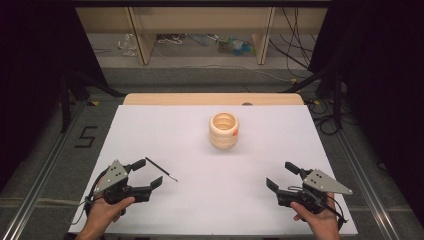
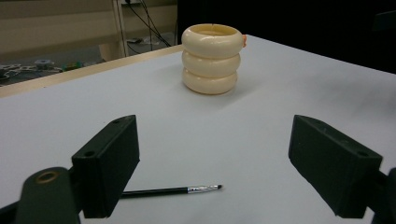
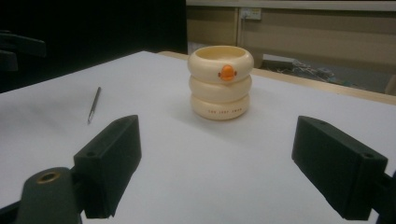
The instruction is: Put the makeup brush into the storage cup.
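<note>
On the white table [image 1: 165, 130], which is the biggest thing here, most of the top is bare. Its far edge has a strip of wood, and past that edge the floor holds cables and some wooden legs. The left and right edges drop off into dark space.

Next in size is the cream holder [image 1: 224, 130]. It looks like three fat rings stacked up, open at the top, and it stands straight. It has a small orange knob [image 3: 227, 72] on the side that faces the right gripper. In both gripper views it stands ahead of the jaws, in line with the gap between them and well apart from them, with bare table all the way to it.

The left gripper [image 1: 149, 173] sits at the near left of the table, held by a hand [image 1: 105, 210]. Its jaws are wide open and hold nothing. The right gripper [image 1: 281, 176] sits at the near right, held by the other hand [image 1: 320, 217]. Its jaws are wide open too, with nothing in them. There is a lot of bare table between the two grippers.

The smallest thing is the thin black brush [image 1: 161, 169]. It lies flat on the table just ahead of the left jaws, and in the left gripper view its tip pokes into the gap between them. It touches neither jaw. It is well apart from the holder.
</note>
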The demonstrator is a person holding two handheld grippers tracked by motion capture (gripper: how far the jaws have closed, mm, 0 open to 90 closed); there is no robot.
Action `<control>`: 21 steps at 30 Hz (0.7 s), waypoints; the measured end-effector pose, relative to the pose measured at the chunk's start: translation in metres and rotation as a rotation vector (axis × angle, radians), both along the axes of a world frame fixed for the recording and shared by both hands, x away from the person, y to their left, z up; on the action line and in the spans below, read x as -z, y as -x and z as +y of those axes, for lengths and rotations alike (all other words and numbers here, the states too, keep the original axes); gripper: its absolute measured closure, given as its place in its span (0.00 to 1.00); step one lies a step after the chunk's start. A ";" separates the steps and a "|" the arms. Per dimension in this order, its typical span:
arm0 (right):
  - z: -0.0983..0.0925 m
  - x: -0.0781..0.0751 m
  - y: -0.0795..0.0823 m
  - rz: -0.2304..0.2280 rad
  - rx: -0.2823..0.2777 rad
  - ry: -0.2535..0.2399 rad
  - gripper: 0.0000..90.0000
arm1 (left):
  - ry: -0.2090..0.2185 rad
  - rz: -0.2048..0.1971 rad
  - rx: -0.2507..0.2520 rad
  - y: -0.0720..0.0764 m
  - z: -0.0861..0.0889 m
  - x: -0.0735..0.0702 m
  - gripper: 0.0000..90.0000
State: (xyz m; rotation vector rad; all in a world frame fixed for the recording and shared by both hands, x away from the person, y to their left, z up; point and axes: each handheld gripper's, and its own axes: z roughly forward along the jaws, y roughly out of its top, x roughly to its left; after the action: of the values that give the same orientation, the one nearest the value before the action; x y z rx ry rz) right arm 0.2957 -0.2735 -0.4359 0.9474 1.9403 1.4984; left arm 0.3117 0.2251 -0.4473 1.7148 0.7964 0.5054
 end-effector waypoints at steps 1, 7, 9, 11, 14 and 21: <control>0.000 0.000 0.000 0.002 0.000 0.000 0.19 | 0.000 0.000 0.000 0.000 0.000 0.000 0.18; 0.000 0.000 0.000 0.005 0.000 0.003 0.19 | 0.006 0.009 -0.012 0.000 -0.001 0.000 0.18; 0.001 0.001 0.000 -0.001 -0.002 -0.005 0.19 | 0.002 0.009 -0.009 -0.001 -0.001 0.000 0.18; 0.001 0.001 -0.001 0.000 -0.004 -0.006 0.19 | -0.001 0.010 -0.008 -0.001 -0.002 0.001 0.18; 0.000 0.002 -0.001 0.009 -0.010 0.003 0.19 | 0.003 0.018 -0.014 -0.001 -0.002 0.001 0.18; 0.000 0.002 0.000 0.004 -0.024 -0.003 0.20 | -0.007 0.024 -0.024 -0.006 0.000 0.002 0.18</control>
State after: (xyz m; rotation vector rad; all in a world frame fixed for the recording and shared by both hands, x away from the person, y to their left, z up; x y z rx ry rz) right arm 0.2956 -0.2733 -0.4380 0.9315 1.9595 1.5141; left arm 0.3180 0.2247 -0.4494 1.7224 0.8340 0.5046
